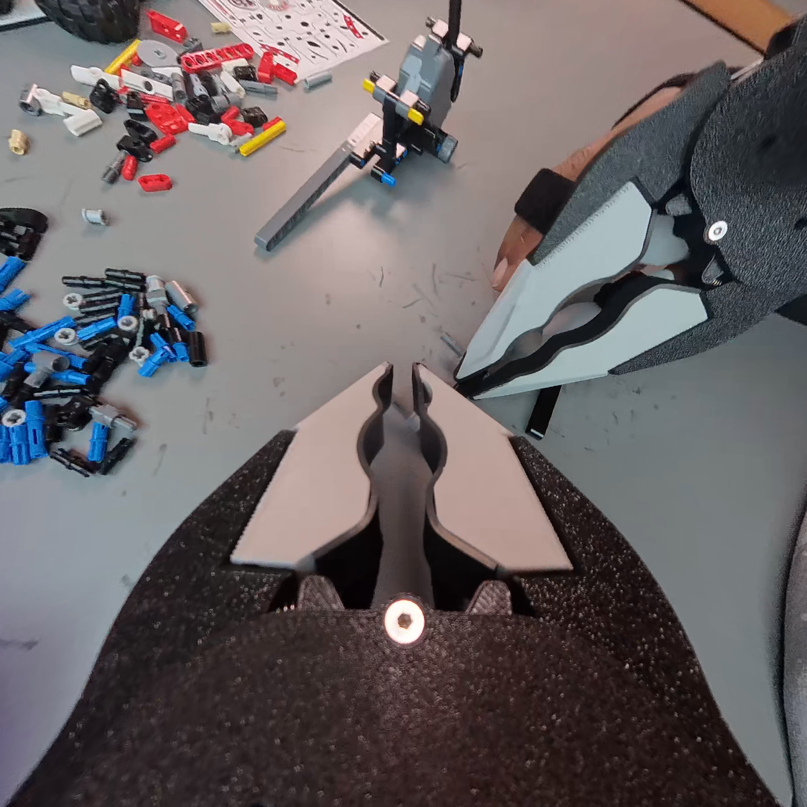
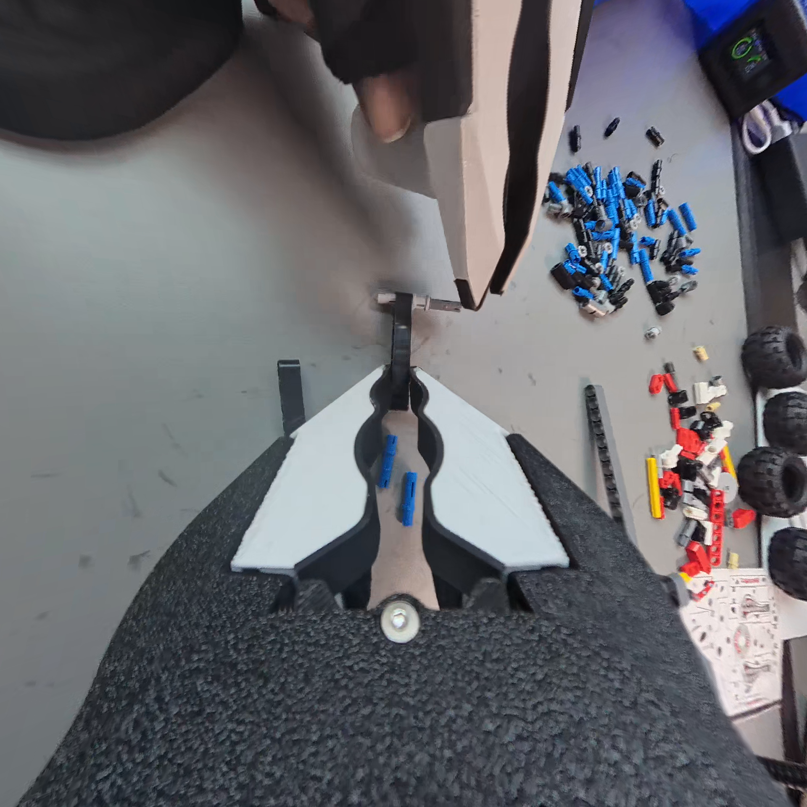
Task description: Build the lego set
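My right gripper (image 2: pixel 399 371) is shut on the lower end of a short black beam (image 2: pixel 401 340) that points away from it. A grey axle pin (image 2: pixel 432 303) runs through the beam's far hole. My left gripper (image 1: pixel 402 371) stands with its jaws nearly closed, a narrow gap showing. In the right wrist view it (image 2: pixel 484 299) comes in from above and its fingertip meets the pin's free end. A grey pin piece (image 1: pixel 408 417) shows slantwise in the gap between the left fingers; I cannot tell whether the pads press on it. The right gripper (image 1: pixel 463 382) sits just to the right.
A part-built grey and black assembly (image 1: pixel 410 109) stands at the back. A pile of blue and black pins (image 1: pixel 87 349) lies left, with red and white parts (image 1: pixel 166 100) behind it. A second black beam (image 2: pixel 290 393), two blue pins (image 2: pixel 387 460), tyres (image 2: pixel 773 480) and an instruction sheet (image 2: pixel 738 633) lie around. Across from one pair of fingers to the other is roughly 4 cm.
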A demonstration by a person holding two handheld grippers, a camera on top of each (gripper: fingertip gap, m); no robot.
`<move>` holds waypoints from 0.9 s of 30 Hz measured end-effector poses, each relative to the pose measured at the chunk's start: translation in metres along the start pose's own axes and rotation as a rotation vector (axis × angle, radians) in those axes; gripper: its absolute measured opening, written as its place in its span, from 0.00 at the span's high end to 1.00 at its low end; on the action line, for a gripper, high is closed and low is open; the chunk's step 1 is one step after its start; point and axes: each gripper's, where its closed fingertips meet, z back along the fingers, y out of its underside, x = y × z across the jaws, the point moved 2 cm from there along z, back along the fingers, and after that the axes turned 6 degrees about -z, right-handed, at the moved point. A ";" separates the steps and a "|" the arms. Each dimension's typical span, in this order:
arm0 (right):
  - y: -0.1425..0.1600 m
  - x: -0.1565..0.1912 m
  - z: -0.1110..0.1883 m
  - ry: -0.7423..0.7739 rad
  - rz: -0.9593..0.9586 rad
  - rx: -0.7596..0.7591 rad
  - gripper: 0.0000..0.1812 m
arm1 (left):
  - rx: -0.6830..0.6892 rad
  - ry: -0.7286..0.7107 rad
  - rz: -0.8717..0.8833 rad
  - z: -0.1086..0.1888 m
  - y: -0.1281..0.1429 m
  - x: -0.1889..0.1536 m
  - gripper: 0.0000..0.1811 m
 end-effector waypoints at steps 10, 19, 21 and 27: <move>-0.023 -0.019 0.038 0.458 0.588 -0.221 0.96 | -0.237 0.364 0.291 0.027 -0.028 -0.011 0.80; -0.034 -0.024 0.054 0.537 0.610 -0.272 0.96 | -0.232 0.423 0.188 0.027 -0.031 -0.032 0.96; -0.035 -0.024 0.056 0.537 0.587 -0.283 0.96 | -0.247 0.387 0.145 0.029 -0.034 -0.031 0.96; -0.010 -0.002 0.068 -0.167 -0.090 -0.248 0.94 | -0.229 0.244 -0.041 0.030 -0.030 -0.023 0.96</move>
